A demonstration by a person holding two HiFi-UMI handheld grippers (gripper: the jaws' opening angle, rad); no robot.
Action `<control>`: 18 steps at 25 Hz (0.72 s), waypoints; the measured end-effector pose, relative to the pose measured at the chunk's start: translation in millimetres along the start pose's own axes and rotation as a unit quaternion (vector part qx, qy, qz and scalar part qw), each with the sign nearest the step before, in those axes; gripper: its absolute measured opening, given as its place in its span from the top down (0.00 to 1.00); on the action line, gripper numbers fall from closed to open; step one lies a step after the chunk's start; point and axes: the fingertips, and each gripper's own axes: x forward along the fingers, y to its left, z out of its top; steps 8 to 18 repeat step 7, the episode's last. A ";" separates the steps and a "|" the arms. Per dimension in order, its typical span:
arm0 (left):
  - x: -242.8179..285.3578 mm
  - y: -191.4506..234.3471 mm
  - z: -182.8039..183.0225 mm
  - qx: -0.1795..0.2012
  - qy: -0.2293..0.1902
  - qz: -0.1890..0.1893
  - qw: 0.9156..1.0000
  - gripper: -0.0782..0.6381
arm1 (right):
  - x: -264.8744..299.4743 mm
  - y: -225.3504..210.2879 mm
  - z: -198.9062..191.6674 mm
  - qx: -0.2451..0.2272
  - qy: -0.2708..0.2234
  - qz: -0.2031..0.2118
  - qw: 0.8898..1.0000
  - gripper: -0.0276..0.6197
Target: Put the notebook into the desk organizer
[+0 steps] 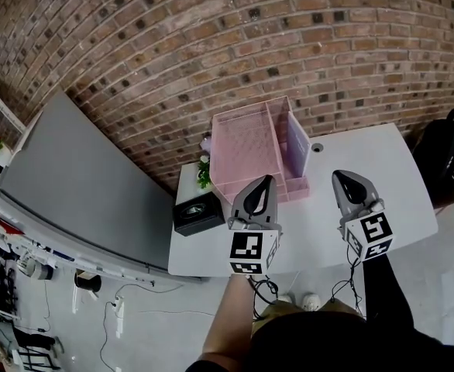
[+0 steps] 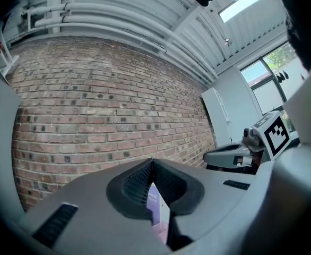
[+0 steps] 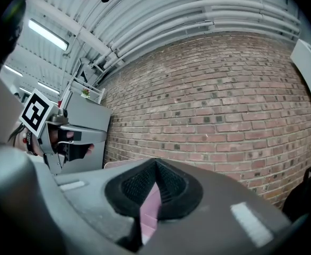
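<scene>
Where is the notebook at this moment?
Head view: the notebook stands upright in the right side of the pink desk organizer, on the white table by the brick wall.

Desk organizer (image 1: 250, 152): pink plastic, perforated walls, upright on the white table (image 1: 366, 184), centre of the head view and slightly above the middle, at the table's far edge. It has a wide open tray on the left, a narrower slot on the right, and low small compartments at the front right. Notebook (image 1: 298, 150): pale lavender cover, standing on edge (roughly upright) in that right slot, its top level with the organizer's rim.
</scene>
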 end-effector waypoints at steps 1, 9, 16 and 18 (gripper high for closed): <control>0.7 -1.0 0.2 0.005 0.001 0.000 1.000 0.88 | -0.3 -1.6 0.2 0.002 -0.001 -0.002 1.000 0.96; 5.3 -8.3 1.0 -0.008 -0.001 -0.006 1.000 0.88 | -4.2 -11.4 0.6 0.006 -0.004 -0.008 1.000 0.96; 5.3 -8.3 1.0 -0.008 -0.001 -0.006 1.000 0.88 | -4.2 -11.4 0.6 0.006 -0.004 -0.008 1.000 0.96; 5.3 -8.3 1.0 -0.008 -0.001 -0.006 1.000 0.88 | -4.2 -11.4 0.6 0.006 -0.004 -0.008 1.000 0.96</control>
